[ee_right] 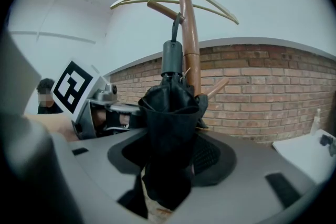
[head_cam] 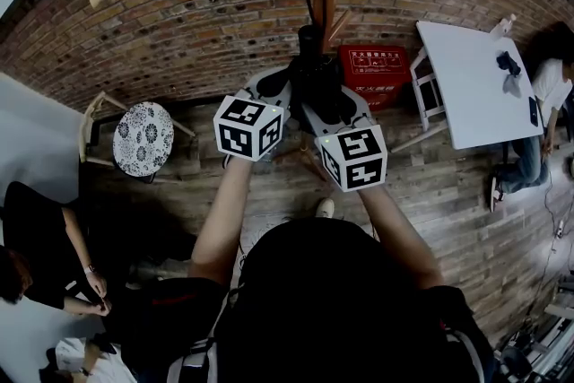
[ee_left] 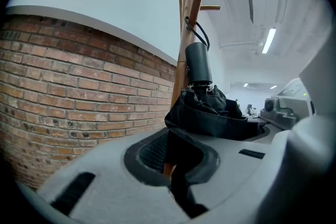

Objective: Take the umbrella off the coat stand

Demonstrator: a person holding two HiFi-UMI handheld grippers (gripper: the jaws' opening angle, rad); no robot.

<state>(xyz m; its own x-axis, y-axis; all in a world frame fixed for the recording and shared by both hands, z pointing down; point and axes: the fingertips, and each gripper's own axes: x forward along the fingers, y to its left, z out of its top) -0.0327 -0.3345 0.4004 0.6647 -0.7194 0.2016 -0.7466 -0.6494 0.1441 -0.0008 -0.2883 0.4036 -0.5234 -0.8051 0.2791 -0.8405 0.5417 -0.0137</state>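
The folded black umbrella [ee_right: 169,113] hangs by its strap from 1 peg of the coat stand [ee_right: 190,44], close against the stand's pole. The right gripper [ee_right: 167,165] has its 2 jaws clenched on the bundled canopy below the handle. In front of the coat stand, just beside it, the left gripper [ee_left: 178,168] pinches a fold of the same cloth between its jaws.

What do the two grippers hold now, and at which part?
Both the left gripper and the right gripper clamp the umbrella by its folded fabric, below the handle.
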